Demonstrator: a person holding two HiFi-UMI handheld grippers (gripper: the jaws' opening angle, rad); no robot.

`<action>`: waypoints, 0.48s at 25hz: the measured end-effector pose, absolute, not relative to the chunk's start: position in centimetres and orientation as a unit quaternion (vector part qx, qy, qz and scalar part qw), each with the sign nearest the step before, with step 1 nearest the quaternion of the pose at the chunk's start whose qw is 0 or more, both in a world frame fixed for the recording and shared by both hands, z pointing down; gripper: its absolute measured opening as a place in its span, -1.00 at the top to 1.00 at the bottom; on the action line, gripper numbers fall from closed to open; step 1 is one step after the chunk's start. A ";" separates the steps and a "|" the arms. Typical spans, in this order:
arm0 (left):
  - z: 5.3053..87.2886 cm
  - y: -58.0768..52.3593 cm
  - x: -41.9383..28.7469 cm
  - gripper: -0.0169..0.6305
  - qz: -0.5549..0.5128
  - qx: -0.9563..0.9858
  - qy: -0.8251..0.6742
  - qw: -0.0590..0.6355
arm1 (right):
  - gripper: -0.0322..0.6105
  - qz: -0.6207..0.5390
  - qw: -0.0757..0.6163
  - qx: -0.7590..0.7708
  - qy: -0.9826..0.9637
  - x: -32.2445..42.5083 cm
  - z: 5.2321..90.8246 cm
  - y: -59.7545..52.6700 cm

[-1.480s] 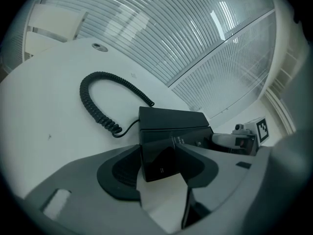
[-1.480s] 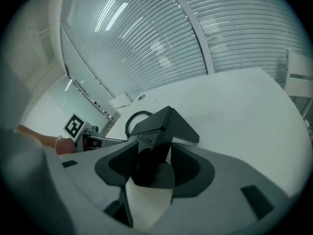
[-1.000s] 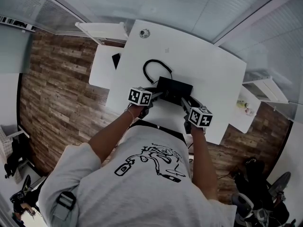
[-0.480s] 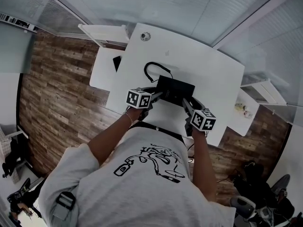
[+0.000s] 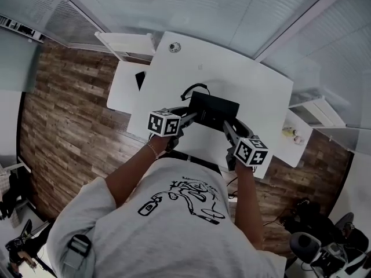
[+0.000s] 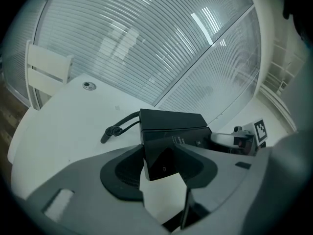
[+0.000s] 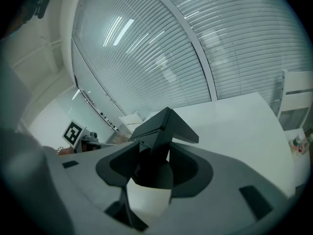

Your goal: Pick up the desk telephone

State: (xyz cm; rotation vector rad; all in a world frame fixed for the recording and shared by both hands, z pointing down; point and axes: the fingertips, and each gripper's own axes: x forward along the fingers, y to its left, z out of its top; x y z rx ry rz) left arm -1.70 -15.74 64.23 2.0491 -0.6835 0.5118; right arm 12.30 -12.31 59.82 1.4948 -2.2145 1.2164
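Where the phone is: the black desk phone is up in the air over the white table, between the two tongs.
Left tongs: the left tongs pinch the phone's left end. Their jaws have just been closing a little, with the phone between them.
Right tongs: the right tongs pinch the phone's right end, with the jaws tight on a corner of it.
Cord: a curly black cord loops out from the phone's far side.
Table: a small round cap sits near the far edge, well apart from the phone.
Person: stands at the near edge in a white shirt, both arms reaching out.
Floor: a brown wood floor shows on both sides of the table.
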 end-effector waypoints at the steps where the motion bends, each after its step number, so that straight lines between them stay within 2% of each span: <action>1: 63.7 -15.7 -1.7 0.36 0.205 0.826 -0.277 0.445 | 0.33 0.412 0.100 0.507 -0.750 12.4 59.3 -12.3; 12: 57.8 -15.2 -2.3 0.37 0.174 0.834 -0.287 0.439 | 0.33 0.393 0.091 0.507 -0.762 11.8 53.1 -11.9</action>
